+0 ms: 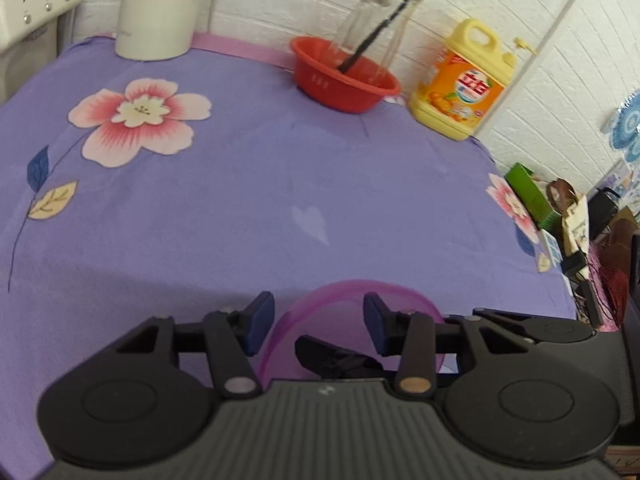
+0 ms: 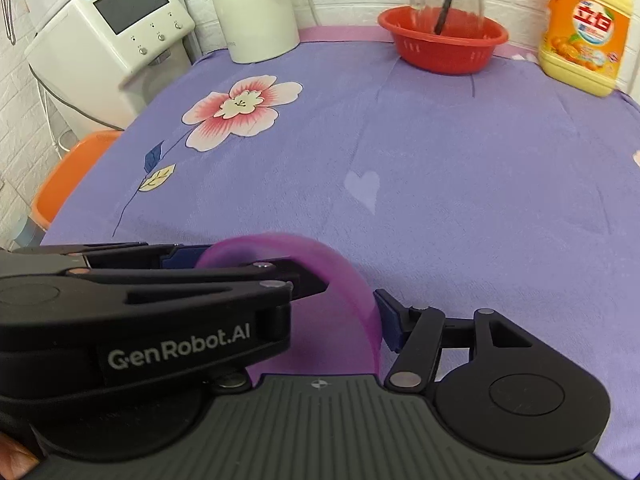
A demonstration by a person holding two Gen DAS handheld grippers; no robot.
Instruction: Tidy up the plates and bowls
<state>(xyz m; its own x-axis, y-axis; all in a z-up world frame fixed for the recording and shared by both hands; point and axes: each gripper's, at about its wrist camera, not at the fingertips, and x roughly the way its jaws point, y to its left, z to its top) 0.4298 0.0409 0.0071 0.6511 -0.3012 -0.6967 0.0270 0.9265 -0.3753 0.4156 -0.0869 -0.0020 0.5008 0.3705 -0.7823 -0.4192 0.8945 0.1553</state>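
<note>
A translucent purple bowl [image 1: 348,300] sits at the near edge of the purple flowered tablecloth [image 1: 240,184]. My left gripper [image 1: 318,320] is open, its blue pads on either side of the bowl's near rim, not touching. In the right wrist view the same bowl [image 2: 340,280] stands just ahead of my right gripper [image 2: 352,320]. Its right blue pad [image 2: 390,326] is close beside the bowl's rim. Its left finger is hidden behind the left gripper's body [image 2: 160,320], which crosses in front.
A red basket [image 1: 344,76] with a glass jar and a black stick stands at the back. A yellow detergent bottle [image 1: 464,80] is at the back right, a white kettle [image 1: 160,8] at the back left. A white appliance [image 2: 104,36] and an orange stool [image 2: 68,172] stand left of the table.
</note>
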